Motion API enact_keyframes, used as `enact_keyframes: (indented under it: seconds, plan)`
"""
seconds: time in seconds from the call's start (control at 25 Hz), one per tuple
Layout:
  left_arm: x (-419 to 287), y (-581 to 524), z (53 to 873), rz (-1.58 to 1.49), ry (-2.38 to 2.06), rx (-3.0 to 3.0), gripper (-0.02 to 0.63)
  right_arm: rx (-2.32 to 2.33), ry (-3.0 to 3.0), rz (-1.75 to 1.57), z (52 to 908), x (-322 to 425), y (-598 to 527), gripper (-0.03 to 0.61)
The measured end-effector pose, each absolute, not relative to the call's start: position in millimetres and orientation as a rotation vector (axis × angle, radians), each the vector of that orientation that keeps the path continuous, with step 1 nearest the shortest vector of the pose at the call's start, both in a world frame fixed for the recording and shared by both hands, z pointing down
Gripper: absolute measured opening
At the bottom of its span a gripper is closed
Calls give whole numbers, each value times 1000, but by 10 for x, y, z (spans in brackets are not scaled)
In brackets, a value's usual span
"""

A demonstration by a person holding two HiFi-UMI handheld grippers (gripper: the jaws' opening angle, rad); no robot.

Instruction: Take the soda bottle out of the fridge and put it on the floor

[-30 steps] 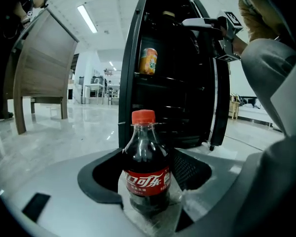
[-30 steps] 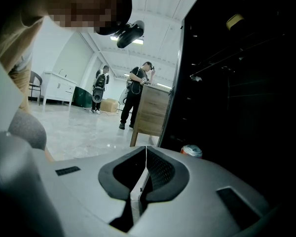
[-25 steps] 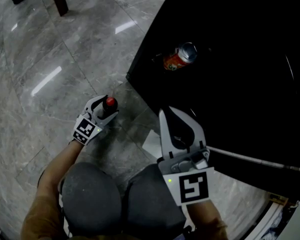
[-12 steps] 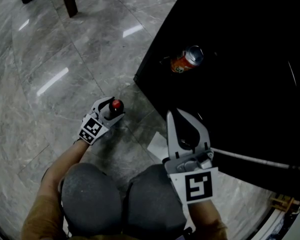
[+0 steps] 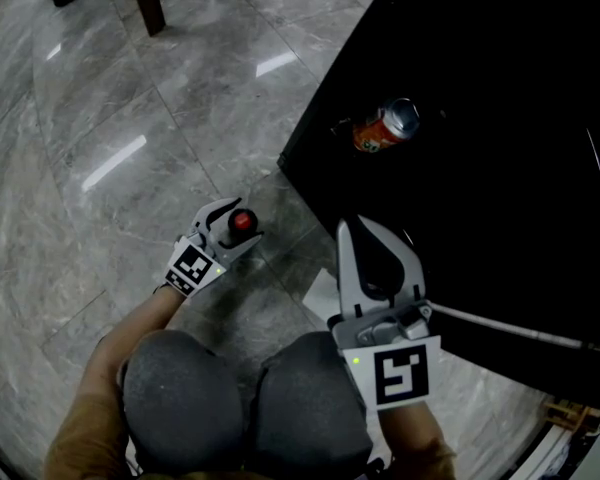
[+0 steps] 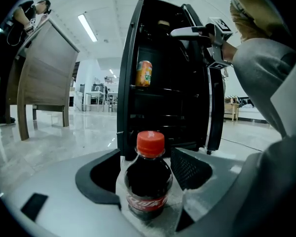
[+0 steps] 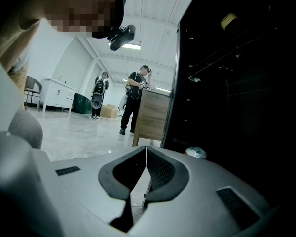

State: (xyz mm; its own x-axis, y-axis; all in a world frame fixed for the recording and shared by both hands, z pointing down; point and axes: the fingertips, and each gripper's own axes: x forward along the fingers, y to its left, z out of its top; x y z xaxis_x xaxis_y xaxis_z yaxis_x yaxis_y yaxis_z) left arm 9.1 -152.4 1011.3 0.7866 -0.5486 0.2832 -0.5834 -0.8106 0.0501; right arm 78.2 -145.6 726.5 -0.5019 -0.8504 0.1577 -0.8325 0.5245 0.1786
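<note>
Left tongs (image 6: 147, 158): clenched on the bottle (image 6: 148, 181) — jaws against its dark body, red cap upright above them.
Bottle: out of the fridge (image 6: 180, 88), held in my left tongs, low over the floor (image 5: 110, 118); I cannot tell whether its base touches the tiles.
Right tongs (image 7: 146, 152): closed tight with nothing between them, tips near the fridge's edge, to the right of the left tongs.
Fridge: dark and open, straight ahead of the left tongs, close beside the right.
Can (image 6: 144, 73): orange, on a fridge shelf — above and beyond the bottle, well apart from both tongs.
</note>
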Motion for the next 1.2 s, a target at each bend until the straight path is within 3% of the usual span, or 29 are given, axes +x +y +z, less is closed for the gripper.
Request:
enact_keyframes:
  seconds: [0.6,0.84,1.0,1.2]
  plan:
    - [-134,-1558,9293,140,-958,2919,292,1452,-2506,-72,7479,743,-1648,2]
    - [-372,-1551,9056,132,-1041,2919,163,1469,-2497,-82,7450,743,-1757,2]
    - [-562,-1629,8981,131,-1132,2869,15,1474,-2504,-75,7476,705,-1816,2]
    - [-650,-1642,9038,173,-1115,2865,2,1466,-2509,-53,7543,634,-1854,2]
